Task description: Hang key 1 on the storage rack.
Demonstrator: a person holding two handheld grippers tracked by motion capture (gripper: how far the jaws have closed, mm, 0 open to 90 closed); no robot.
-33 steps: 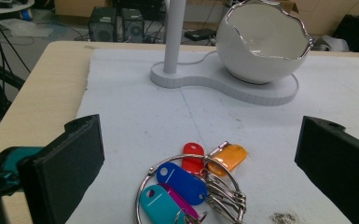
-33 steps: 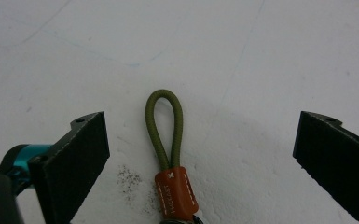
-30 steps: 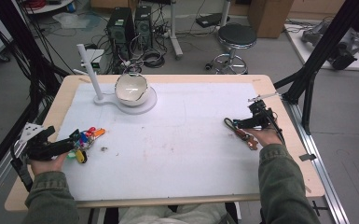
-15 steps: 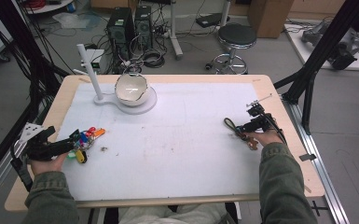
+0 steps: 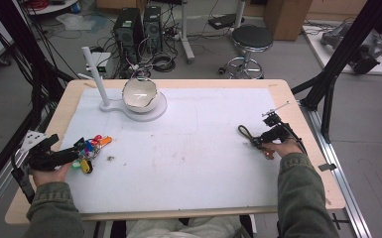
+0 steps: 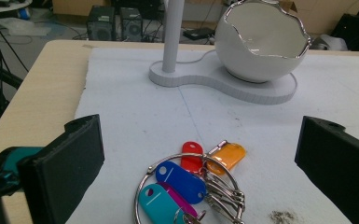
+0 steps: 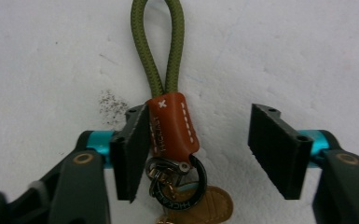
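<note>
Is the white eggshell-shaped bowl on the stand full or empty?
Empty: the left gripper view looks into the eggshell bowl on its white stand, and its visible inside is bare.

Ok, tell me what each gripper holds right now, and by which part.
Nothing is gripped yet. The right gripper has just been closing around the keychain's leather tab, one pad touching. The left gripper stands open over the key ring.

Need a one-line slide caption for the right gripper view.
Right gripper, jaws just closing, straddles the brown leather tab of an olive cord keychain on the white mat; right pad not touching.

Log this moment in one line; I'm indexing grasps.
right gripper: closing around lanyard, not clamped | left gripper: open at key ring
</note>
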